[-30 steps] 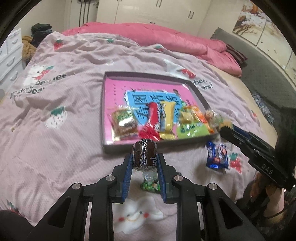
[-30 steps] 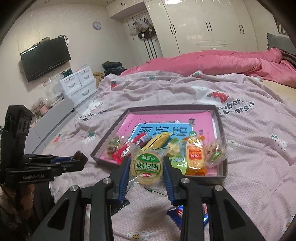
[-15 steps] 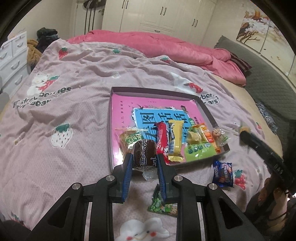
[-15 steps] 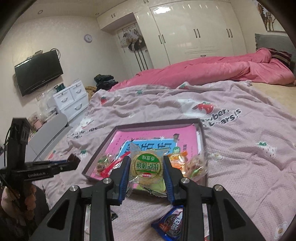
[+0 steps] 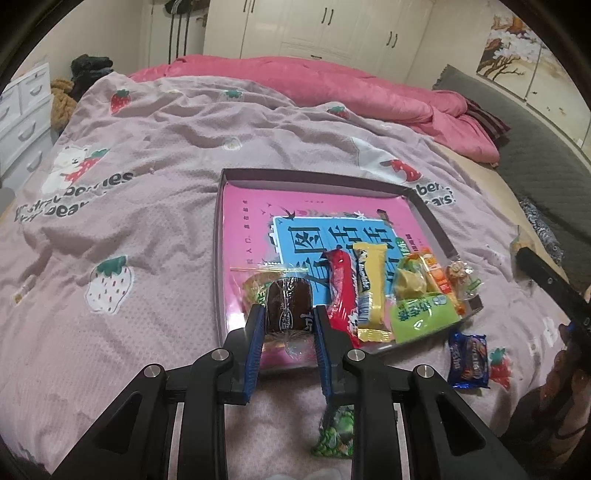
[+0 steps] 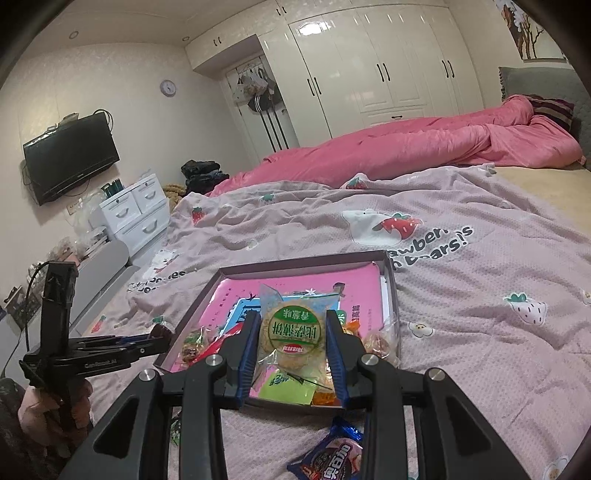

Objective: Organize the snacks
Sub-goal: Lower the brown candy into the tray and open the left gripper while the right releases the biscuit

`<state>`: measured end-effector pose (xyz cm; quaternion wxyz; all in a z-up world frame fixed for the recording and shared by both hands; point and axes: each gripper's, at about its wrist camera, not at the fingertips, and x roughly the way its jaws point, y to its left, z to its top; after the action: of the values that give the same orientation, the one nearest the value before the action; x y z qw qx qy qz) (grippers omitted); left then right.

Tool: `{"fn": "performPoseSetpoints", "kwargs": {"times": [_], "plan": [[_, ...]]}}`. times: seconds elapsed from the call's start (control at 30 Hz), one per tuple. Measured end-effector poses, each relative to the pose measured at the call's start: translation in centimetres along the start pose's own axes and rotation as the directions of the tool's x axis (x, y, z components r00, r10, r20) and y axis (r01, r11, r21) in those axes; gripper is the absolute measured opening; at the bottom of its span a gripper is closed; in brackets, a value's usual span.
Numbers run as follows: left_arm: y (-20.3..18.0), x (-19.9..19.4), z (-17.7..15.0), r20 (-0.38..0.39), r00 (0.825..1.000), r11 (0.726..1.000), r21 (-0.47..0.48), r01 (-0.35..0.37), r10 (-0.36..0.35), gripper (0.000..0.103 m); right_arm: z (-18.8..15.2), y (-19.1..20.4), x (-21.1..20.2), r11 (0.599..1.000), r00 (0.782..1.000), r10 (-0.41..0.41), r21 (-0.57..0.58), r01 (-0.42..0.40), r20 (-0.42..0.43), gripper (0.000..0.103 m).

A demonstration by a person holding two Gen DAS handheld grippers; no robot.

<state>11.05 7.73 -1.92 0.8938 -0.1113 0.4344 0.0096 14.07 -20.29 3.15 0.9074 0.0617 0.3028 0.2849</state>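
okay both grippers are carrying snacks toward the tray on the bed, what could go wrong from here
The left gripper holds the brown snack over the tray's crowded near edge; dropped there, it may land on the packets or slide off. The right gripper's round biscuit pack is in loose crinkly wrapping and could slip. The blue packet on the blanket could get knocked.

Dim indoor light, fisheye-warped edges, wardrobe glare (image 6: 314,31)

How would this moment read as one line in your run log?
left gripper: holds brown snack | right gripper: holds round biscuit pack | tray: part-filled
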Motion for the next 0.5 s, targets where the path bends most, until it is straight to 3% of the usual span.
{"fn": "performPoseSetpoints", "kwargs": {"times": [0.5], "plan": [[-0.9,3.1,-0.8,-0.068,0.998,0.999,0.040,0.005,-0.003,0.027,0.6,-1.2,1.4,1.000,1.000,-0.020,0.013,0.019,0.005,0.035]]}}
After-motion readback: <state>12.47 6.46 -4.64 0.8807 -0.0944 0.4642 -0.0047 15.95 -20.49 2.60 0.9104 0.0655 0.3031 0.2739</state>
